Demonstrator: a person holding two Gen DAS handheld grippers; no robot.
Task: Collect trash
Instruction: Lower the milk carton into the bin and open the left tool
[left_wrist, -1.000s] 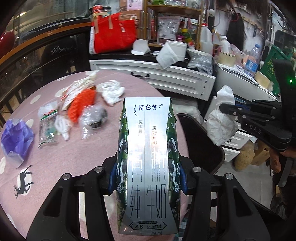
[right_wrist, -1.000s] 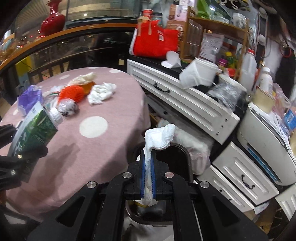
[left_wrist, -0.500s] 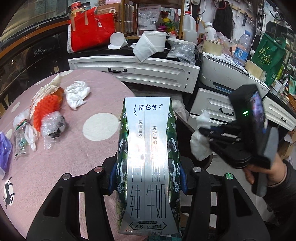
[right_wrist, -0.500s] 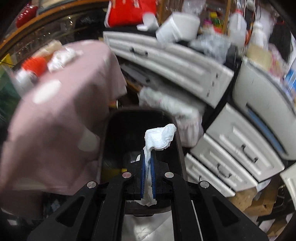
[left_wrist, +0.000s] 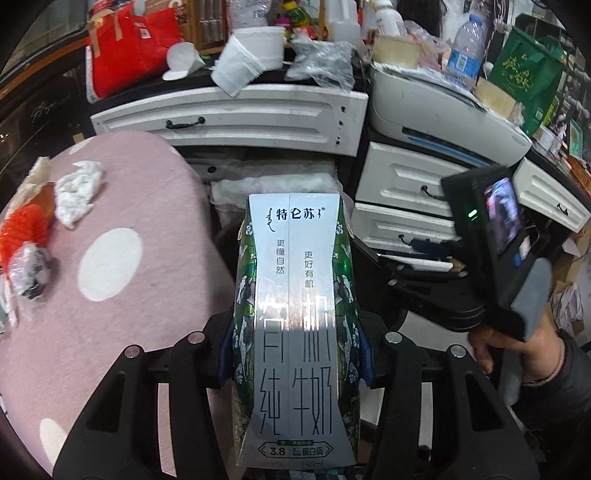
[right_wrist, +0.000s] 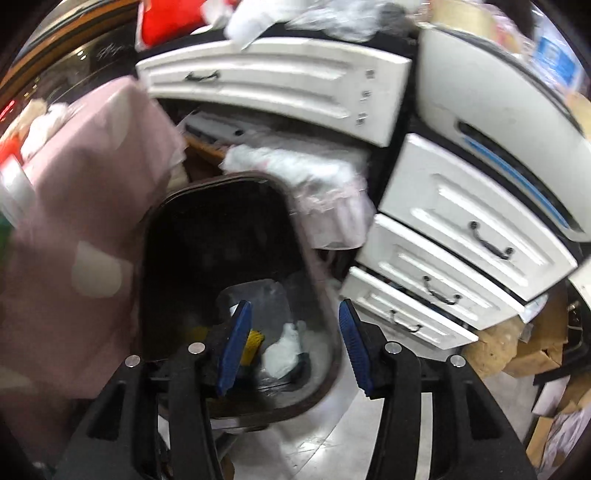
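My left gripper (left_wrist: 295, 354) is shut on a silver and green milk carton (left_wrist: 295, 332), held upright beside the pink table (left_wrist: 122, 295). My right gripper (right_wrist: 291, 314) is open and empty, above the dark trash bin (right_wrist: 314, 266). A white tissue (right_wrist: 282, 350) lies inside the bin among other trash. In the left wrist view the right gripper (left_wrist: 436, 254) shows at the right, held by a hand. On the table lie a white tissue wad (left_wrist: 77, 192), an orange wrapper (left_wrist: 22, 229) and a clear plastic wad (left_wrist: 27, 269).
White drawers (right_wrist: 443, 229) stand close to the right of the bin and a wide white drawer front (left_wrist: 236, 118) behind it. A white plastic bag (right_wrist: 314, 184) hangs just behind the bin. Cardboard boxes (right_wrist: 532, 350) sit on the floor at right.
My right gripper has opened and let go of the white tissue, which now lies in the bin. Both grippers moved toward the bin; the left one still holds the carton.
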